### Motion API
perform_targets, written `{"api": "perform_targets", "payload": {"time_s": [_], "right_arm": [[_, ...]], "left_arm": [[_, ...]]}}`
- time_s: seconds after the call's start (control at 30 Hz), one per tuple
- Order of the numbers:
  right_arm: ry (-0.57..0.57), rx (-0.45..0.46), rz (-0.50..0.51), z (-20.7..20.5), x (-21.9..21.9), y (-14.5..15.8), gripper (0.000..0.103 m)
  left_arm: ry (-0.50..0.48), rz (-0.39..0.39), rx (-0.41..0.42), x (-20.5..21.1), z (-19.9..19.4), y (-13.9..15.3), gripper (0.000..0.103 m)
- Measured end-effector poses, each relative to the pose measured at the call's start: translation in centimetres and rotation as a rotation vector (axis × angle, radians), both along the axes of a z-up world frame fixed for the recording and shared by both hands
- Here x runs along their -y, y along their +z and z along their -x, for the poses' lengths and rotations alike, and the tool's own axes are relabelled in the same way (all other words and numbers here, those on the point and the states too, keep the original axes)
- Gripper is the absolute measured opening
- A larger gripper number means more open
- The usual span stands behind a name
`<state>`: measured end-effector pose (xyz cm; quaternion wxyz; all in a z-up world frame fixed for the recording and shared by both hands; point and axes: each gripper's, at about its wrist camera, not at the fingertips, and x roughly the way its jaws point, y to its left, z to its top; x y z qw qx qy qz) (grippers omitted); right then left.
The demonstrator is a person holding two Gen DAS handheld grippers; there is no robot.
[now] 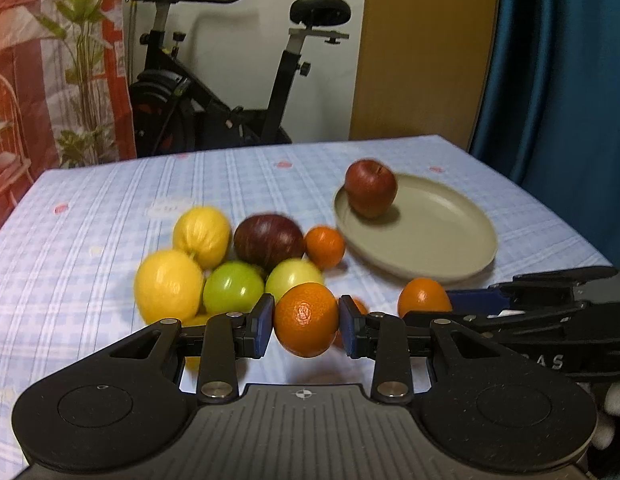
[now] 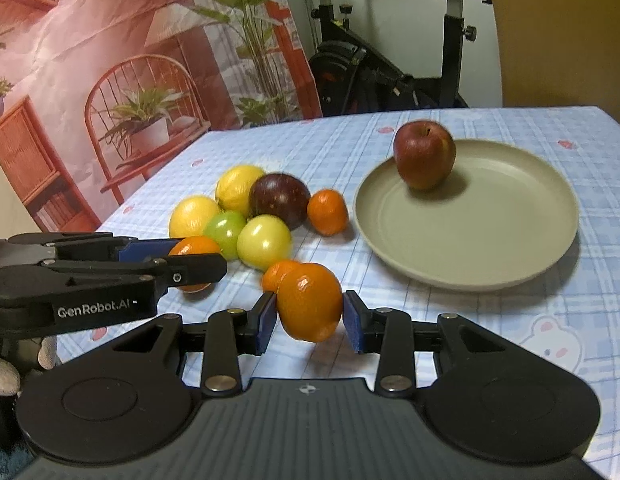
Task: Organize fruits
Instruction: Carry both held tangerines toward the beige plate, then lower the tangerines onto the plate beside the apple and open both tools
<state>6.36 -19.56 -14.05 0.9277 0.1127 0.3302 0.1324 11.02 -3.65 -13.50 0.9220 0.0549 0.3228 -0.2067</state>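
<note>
While both grippers are clenched on fruit, the pick step is judged done and the carry to the plate is in hand. An orange (image 1: 306, 319) is clamped between the blue pads of the left gripper (image 1: 306, 326) and appears lifted clear of the checked tablecloth (image 1: 110, 200). A second orange (image 2: 310, 302) is pinched the same way in the right gripper (image 2: 310, 314), just in front of a small tangerine (image 2: 278, 274) left on the cloth.

In the right wrist view the beige plate (image 2: 489, 248) is seen at 1 o'clock from the held orange, with a red apple (image 2: 424, 155) already on its far-left rim area. The loose pile lies at 11 o'clock: two lemons (image 2: 238, 186), a dark purple-red apple (image 2: 280, 200), two green apples (image 2: 264, 242) and another tangerine (image 2: 327, 211), touching or nearly so. In the left wrist view the plate (image 1: 429, 248) is at 1 o'clock, well apart from the held orange, and the right gripper is seen at 3 o'clock, close by.

Next move, as judged: each orange is to be carried toward the plate and set on a bare part of it, away from the apple so nothing is knocked. The two grippers are close together, so one is best sent first. Round fruit may roll once released; a low, gentle release is called for.
</note>
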Motion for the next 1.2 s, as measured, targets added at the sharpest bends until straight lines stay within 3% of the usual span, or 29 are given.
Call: {"api": "perform_targets", "payload": {"time_s": [0.67,1.2], "right_arm": [[-0.081,0.098,0.041,-1.9,5.8,3.2,0.038],[-0.103,0.064,0.137,-5.7,10.2,0.8,0.038]], "left_arm": [[-0.092,0.006,0.085,5.2,-3.1,2.4,0.037],[-0.194,-0.022,0.017,11.3,-7.7,-0.1,0.037]]}}
